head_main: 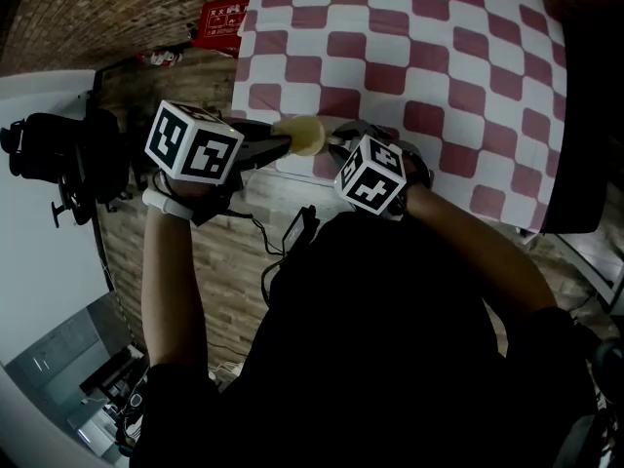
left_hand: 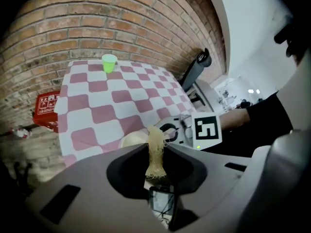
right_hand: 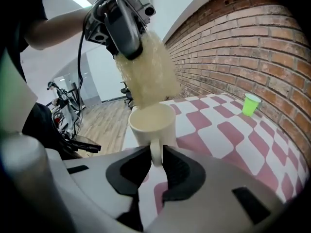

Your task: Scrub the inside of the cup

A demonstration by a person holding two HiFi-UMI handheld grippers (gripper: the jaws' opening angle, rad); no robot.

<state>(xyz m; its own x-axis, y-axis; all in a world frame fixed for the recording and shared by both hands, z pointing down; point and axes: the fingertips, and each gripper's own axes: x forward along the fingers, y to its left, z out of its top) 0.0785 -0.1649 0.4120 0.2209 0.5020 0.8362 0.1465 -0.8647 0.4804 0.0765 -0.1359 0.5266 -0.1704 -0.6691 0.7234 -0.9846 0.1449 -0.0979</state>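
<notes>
A cream mug [right_hand: 150,123] is held up by its handle, with my right gripper [right_hand: 155,161] shut on that handle; the mug's mouth [head_main: 303,135] shows between both grippers in the head view. My left gripper [left_hand: 156,164] is shut on a pale fibrous loofah scrubber [left_hand: 155,152]. From the right gripper view, that scrubber [right_hand: 148,74] hangs just above the mug's rim, its lower end at the opening. The left gripper [head_main: 276,144] comes in from the left, the right gripper [head_main: 336,146] from the right, over the near edge of the table.
A red-and-white checked tablecloth [head_main: 429,76] covers the table. A small green cup [right_hand: 250,104] stands at its far edge, near the brick wall [left_hand: 97,28]. A red box [head_main: 220,23] lies on the floor to the left. Office chairs and wooden floor lie beyond.
</notes>
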